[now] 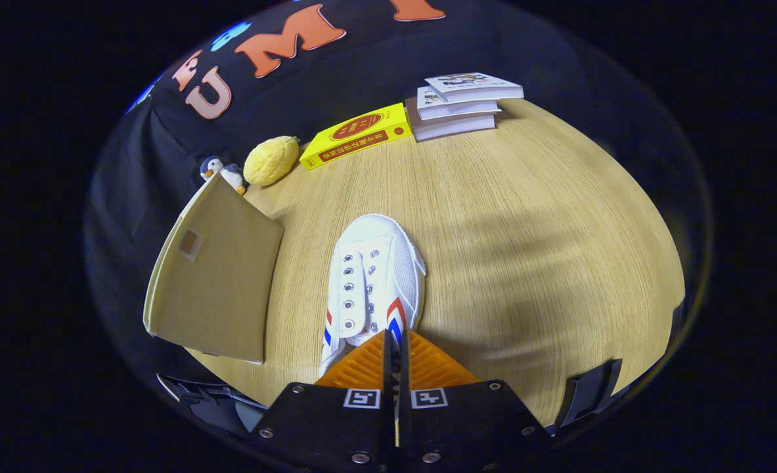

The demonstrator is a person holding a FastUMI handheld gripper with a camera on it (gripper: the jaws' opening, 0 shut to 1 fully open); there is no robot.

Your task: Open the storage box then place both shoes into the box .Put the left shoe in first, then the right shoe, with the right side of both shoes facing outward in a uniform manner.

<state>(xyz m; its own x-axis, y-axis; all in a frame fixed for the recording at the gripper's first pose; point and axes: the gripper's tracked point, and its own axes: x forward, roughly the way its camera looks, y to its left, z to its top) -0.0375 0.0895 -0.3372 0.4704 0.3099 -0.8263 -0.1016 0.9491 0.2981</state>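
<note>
A white canvas shoe (pixel 375 269) with red and blue side stripes points away from me, toe toward the far side of the wooden table (pixel 526 217). My gripper (pixel 395 336) is shut on the shoe's rear collar, and a thin strip of white shoe material shows in the narrow slit between the fingers. The beige storage box (pixel 214 276) stands just left of the shoe, showing a broad flat panel with a small label patch. I cannot tell from here whether the box is open.
At the far side of the table lie a yellow book (pixel 355 136) and a stack of grey-white books (pixel 460 102). A yellow plush (pixel 270 160) and a small penguin toy (pixel 222 172) sit behind the box. Bare tabletop spreads to the right of the shoe.
</note>
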